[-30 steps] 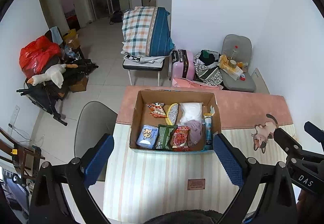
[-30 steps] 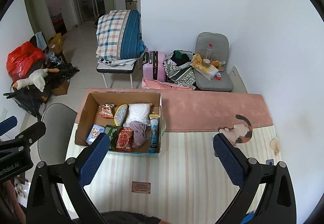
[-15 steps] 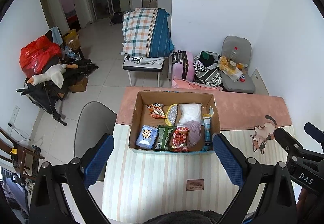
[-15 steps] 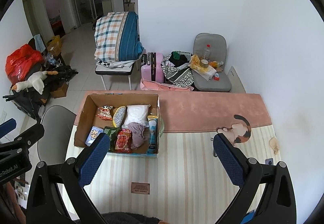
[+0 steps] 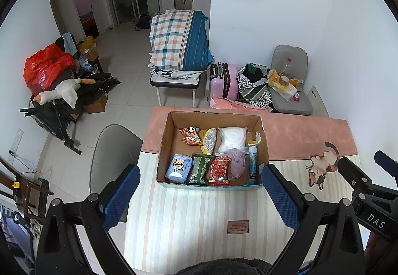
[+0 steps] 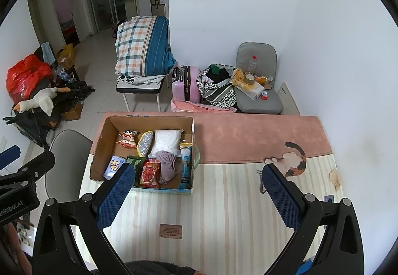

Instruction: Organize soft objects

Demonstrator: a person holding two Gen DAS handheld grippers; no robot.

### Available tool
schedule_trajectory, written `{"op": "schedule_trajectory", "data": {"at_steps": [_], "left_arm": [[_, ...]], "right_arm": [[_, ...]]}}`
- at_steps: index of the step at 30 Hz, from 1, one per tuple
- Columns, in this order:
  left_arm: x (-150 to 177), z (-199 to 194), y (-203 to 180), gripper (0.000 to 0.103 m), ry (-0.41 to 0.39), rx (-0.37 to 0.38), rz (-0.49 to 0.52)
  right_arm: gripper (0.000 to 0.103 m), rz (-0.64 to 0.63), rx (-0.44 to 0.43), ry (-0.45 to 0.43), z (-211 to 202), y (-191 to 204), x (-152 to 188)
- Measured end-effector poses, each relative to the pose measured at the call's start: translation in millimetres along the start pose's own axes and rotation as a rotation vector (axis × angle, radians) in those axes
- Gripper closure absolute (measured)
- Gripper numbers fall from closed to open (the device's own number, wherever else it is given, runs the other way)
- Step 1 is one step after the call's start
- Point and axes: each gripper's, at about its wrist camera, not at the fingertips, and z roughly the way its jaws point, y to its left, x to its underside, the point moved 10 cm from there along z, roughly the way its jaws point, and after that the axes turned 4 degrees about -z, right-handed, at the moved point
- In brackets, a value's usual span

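Note:
An open cardboard box (image 5: 263,135) stands on the striped and pink cloth of the table (image 5: 199,220); it also shows in the right wrist view (image 6: 104,130). Inside lie snack packets (image 5: 219,170), a white soft bag (image 5: 232,138), a mauve cloth (image 5: 237,160) and a blue tissue pack (image 5: 177,166). My left gripper (image 5: 199,192) is open and empty, held above the table just in front of the box. My right gripper (image 6: 196,190) is open and empty, to the right of the box.
A grey chair (image 5: 112,150) stands at the table's left edge. Beyond the table are a plaid pillow on a bench (image 5: 179,41), a pink suitcase (image 5: 222,81) and a loaded grey chair (image 5: 288,90). A cat picture (image 6: 293,160) is printed on the cloth at right.
Both views have drifted slightly, with the box sitting a little lower and nearer the fingers. Both grippers stay open and empty.

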Motion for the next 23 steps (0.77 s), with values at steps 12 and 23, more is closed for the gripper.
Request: {"op": "schedule_trajectory", "data": {"at_steps": [12, 23], "left_arm": [[-0.4, -1.0, 0.7, 0.003, 0.001, 0.0, 0.0], [3.3, 0.3, 4.1, 0.003, 0.01, 0.0, -0.003]], "right_arm": [[0.0, -0.001, -0.001, -0.003, -4.0, -1.3, 0.6], [0.0, -0.003, 0.001, -0.004, -5.1, -1.6, -0.2]]}}
